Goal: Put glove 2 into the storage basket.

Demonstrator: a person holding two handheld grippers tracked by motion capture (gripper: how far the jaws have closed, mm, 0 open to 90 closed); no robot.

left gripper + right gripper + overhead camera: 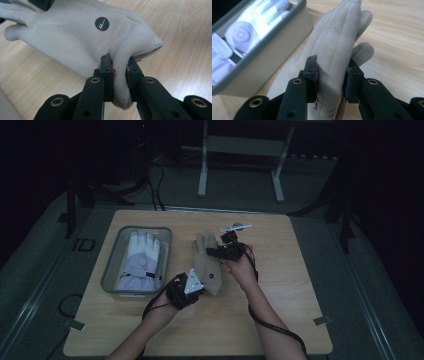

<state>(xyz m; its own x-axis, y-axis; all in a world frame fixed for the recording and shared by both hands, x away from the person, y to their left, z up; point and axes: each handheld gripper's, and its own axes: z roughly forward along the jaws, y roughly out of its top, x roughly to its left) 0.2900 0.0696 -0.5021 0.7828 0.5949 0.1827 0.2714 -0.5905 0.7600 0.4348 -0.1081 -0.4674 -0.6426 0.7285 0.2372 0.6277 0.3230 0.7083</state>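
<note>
A dark round badge (102, 24) with a white tick mark sits on the beige glove (75, 42); no words are readable.

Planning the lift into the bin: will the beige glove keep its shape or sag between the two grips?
The beige glove probably sags: its cuff bunches where the left gripper pinches it. It looks light and thin. The suede-like surface under the right gripper likely resists slipping.

Left hand-held gripper (186, 287) has its jaws clamped tight, forearm reaching in from below; right hand-held gripper (226, 246), farther forward, is likewise closed, wrist bent inward.
</note>
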